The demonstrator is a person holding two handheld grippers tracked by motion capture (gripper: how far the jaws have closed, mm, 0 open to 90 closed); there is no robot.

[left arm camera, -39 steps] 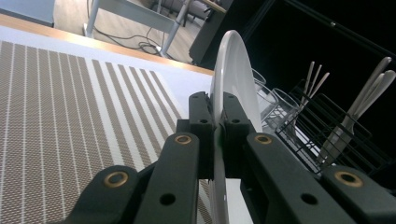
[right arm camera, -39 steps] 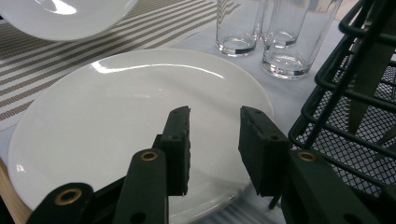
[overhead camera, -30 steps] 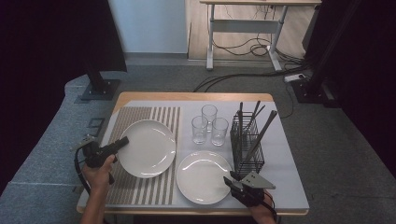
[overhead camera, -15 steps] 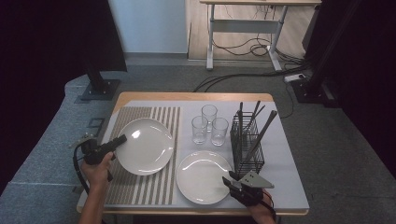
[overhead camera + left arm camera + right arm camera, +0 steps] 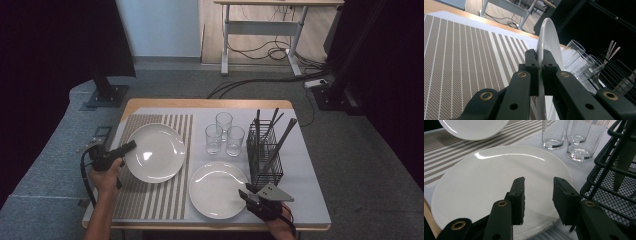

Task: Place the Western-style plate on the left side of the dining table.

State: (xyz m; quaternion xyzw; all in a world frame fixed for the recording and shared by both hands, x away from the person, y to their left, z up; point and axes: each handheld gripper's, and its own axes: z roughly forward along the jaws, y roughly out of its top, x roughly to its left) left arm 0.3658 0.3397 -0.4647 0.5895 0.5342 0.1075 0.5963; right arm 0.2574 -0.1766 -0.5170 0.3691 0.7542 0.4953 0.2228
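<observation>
High view: left gripper pinches the rim of a plate, tilting it off the striped mat for lifting; right gripper hangs jaws apart over the other plate.

A wooden table stands on a grey carpet floor. Behind it are a pale wall, black curtains on both sides, and a white metal-legged desk with loose cables beneath. Lighting is even and bright.
</observation>
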